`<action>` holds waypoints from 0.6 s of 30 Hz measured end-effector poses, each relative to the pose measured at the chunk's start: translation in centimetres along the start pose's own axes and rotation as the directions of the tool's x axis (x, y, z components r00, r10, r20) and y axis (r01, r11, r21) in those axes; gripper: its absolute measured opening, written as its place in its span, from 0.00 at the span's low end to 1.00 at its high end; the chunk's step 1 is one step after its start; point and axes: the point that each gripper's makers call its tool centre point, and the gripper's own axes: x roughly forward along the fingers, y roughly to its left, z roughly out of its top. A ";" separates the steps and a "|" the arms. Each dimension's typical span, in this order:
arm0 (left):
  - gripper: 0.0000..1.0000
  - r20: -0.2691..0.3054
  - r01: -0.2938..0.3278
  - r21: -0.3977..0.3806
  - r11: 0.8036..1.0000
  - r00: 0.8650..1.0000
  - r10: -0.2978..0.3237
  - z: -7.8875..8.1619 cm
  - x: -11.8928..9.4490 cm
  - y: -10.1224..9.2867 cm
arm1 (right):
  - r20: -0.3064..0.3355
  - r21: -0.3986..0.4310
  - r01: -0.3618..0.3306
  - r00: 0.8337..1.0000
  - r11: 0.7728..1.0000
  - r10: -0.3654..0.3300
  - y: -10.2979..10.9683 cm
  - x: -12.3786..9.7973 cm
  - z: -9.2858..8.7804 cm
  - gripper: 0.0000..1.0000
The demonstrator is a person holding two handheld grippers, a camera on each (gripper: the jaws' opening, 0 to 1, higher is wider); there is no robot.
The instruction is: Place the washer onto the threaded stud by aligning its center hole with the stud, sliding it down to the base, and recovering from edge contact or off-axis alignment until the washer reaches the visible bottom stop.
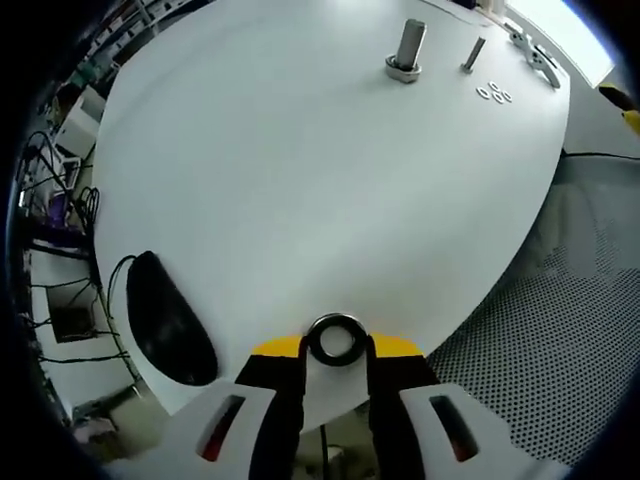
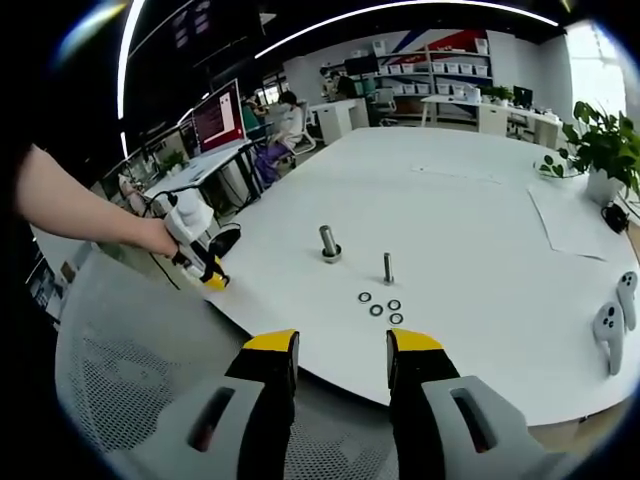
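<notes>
The left gripper (image 1: 337, 345) jaws hold a steel ring washer (image 1: 336, 338) over the white bench (image 1: 300, 180) edge, well short of the thin threaded stud (image 2: 387, 268). The right gripper (image 2: 340, 352) hangs with jaws wide, empty. The carry is under way; next, the hole must be centred over the stud, beside the spare washers (image 2: 380, 306).

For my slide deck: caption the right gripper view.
Open right gripper faces a white table with two upright metal studs, four loose steel washers; left gripper at table's edge.

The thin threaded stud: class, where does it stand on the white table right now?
In the right gripper view the thin threaded stud stands upright on the white table, right of the thicker metal bolt and just behind four loose washers.
</notes>
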 end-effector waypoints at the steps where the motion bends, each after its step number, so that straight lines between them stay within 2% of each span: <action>1: 0.21 -0.003 -0.003 0.009 1.000 1.000 0.003 0.0 0.0 -0.1 | 0.000 0.000 0.000 1.000 1.000 0.000 0.0 0.0 0.0 0.38; 5: 0.20 -0.018 -0.002 0.009 1.000 1.000 0.002 0.0 -0.1 0.0 | -0.001 0.000 -0.001 1.000 1.000 0.001 0.0 0.0 0.0 0.38; 9: 0.19 -0.037 0.003 0.057 0.998 0.999 -0.001 0.0 -0.1 0.2 | 0.000 0.000 0.000 1.000 1.000 0.000 0.0 0.0 0.0 0.38; 10: 0.19 -0.039 0.006 0.046 0.999 0.999 -0.005 0.1 -0.1 0.3 | 0.001 0.001 0.000 1.000 1.000 0.000 0.0 0.0 0.0 0.38; 12: 0.19 -0.029 0.021 0.017 1.000 0.999 -0.021 0.3 -0.1 0.5 | 0.000 0.001 0.001 1.000 1.000 -0.001 0.0 0.0 0.0 0.38; 18: 0.19 -0.022 0.021 0.062 0.998 1.000 -0.020 1.1 -0.2 0.0 | 0.002 0.003 0.003 1.000 1.000 -0.003 0.0 0.0 0.0 0.38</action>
